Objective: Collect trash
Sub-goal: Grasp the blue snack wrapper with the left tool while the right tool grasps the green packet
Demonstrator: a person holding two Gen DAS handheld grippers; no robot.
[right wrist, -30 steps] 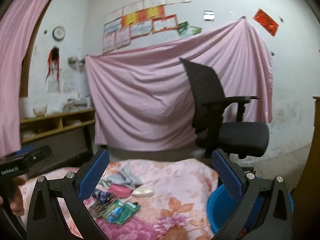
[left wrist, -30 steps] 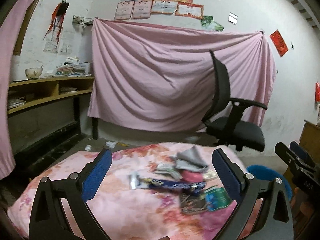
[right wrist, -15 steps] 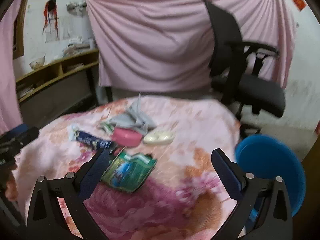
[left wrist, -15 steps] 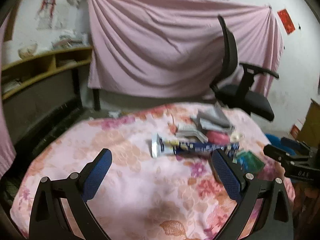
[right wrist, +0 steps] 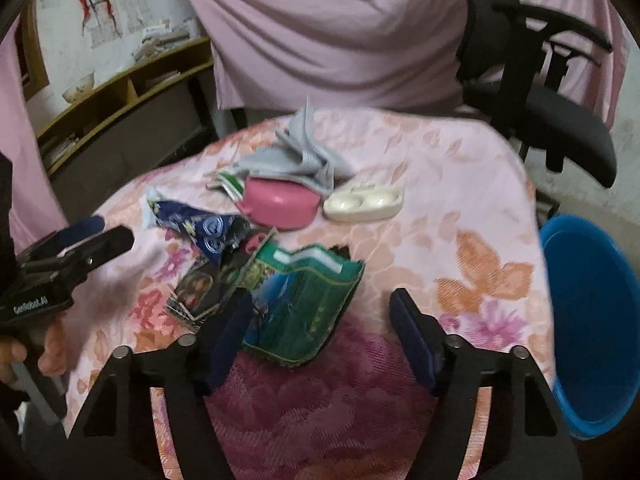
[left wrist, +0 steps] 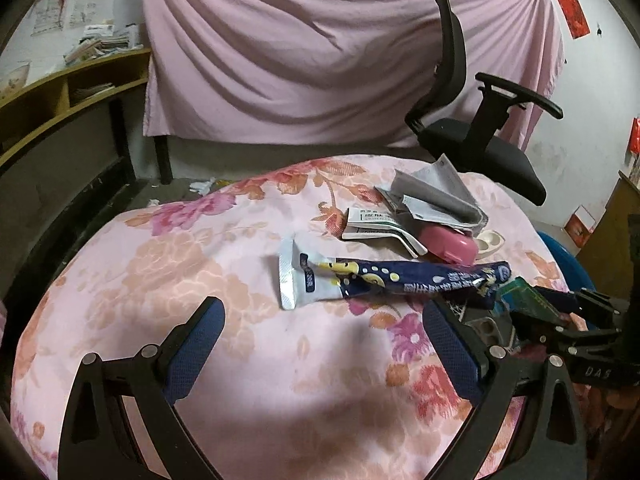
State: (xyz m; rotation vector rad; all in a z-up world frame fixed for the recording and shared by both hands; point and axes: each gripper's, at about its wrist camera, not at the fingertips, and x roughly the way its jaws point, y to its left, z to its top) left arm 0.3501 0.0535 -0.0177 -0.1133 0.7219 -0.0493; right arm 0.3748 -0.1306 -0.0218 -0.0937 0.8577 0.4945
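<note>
Trash lies on a table under a pink floral cloth (left wrist: 168,280): a long dark-blue wrapper (left wrist: 384,280), a white leaflet (left wrist: 372,226), grey wrappers (left wrist: 436,192), a pink case (left wrist: 448,242), a cream tray (right wrist: 364,202), a dark card (right wrist: 196,292) and a green packet (right wrist: 304,304). My left gripper (left wrist: 324,344) is open and empty, just short of the blue wrapper. My right gripper (right wrist: 320,336) is open with its fingers either side of the green packet's near end. The blue wrapper also shows in the right wrist view (right wrist: 188,220).
A blue bucket (right wrist: 592,320) stands on the floor at the table's right. A black office chair (left wrist: 476,128) stands behind the table, before a hanging pink sheet (left wrist: 320,52). A wooden shelf (left wrist: 60,96) runs along the left wall.
Both grippers have tilted down and moved in toward the trash pile. The right gripper has closed in on the green packet. Both stay open.
</note>
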